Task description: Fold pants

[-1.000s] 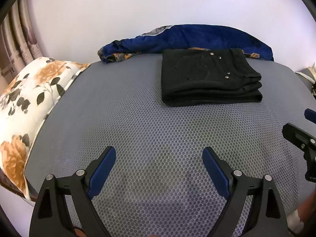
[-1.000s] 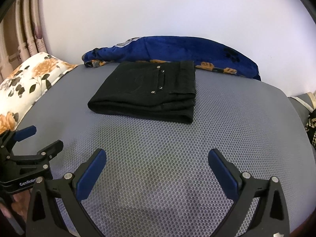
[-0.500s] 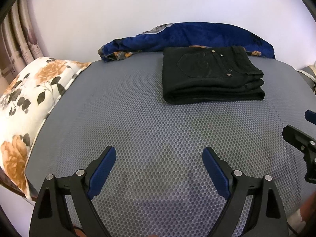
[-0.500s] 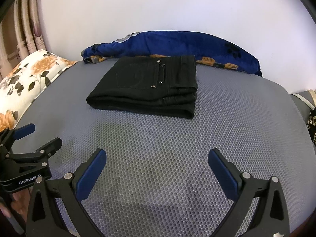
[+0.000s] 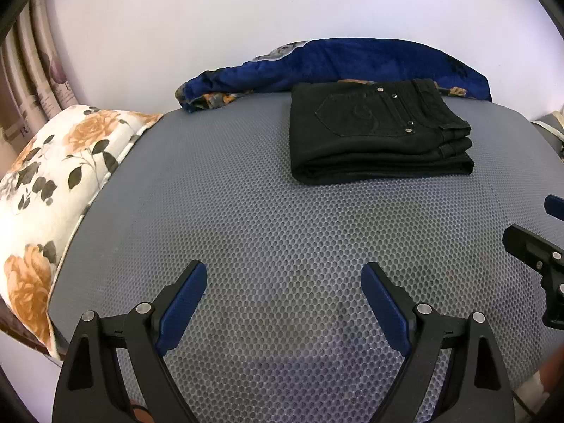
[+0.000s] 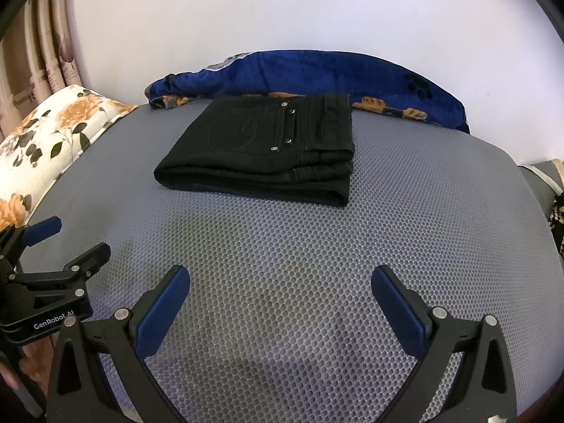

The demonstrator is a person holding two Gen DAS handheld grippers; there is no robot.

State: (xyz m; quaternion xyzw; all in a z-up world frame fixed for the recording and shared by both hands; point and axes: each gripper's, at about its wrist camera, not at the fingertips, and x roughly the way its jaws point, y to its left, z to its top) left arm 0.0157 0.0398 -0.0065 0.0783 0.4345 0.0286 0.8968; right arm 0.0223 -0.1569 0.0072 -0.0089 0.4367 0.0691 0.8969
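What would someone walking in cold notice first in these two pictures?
Probably the black pants, folded into a neat stack at the far side of the grey honeycomb mat, just in front of a rumpled blue blanket. Next, the left claw and right claw, both wide open and empty over the near mat. A floral pillow lies at the left edge.
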